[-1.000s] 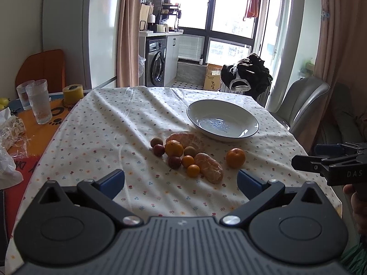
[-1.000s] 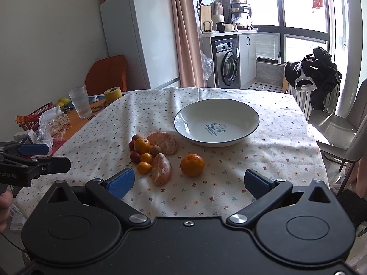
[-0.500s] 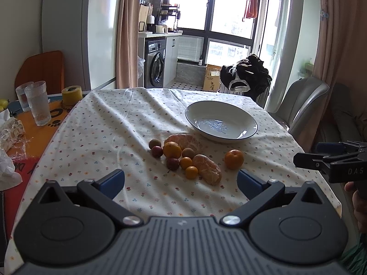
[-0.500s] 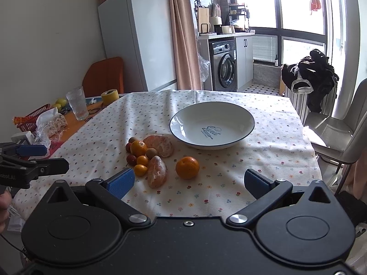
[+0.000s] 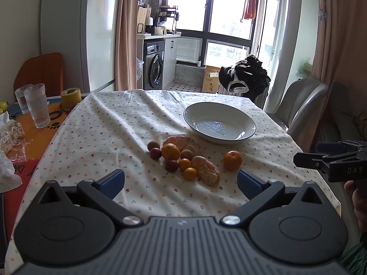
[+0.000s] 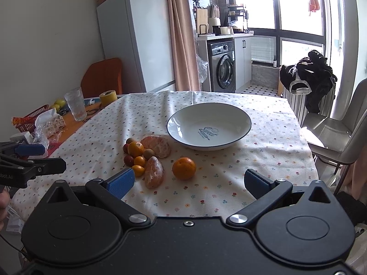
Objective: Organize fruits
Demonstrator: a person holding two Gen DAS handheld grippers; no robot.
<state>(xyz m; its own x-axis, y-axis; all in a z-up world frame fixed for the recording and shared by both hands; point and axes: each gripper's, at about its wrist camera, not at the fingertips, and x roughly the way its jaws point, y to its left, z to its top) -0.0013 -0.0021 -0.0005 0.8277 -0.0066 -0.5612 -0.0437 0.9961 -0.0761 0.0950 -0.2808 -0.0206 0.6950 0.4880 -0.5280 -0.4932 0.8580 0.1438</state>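
Orange fruit (image 6: 184,168) is sitting alone on the surface, nearest the right claw (image 6: 189,182) — both claws are hanging spread; the bowl (image 6: 238,137) is waiting empty — straddling that fruit squarely looks wisest.

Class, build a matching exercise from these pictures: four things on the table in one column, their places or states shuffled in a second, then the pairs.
1. white plate
2. lone orange
3. yellow tape roll
4. left hand-held gripper

A. open, holding nothing
B. empty, beyond the fruit
C. on the bare table, off the cloth
D. apart from the fruit cluster

Pairs: 1-B, 2-D, 3-C, 4-A
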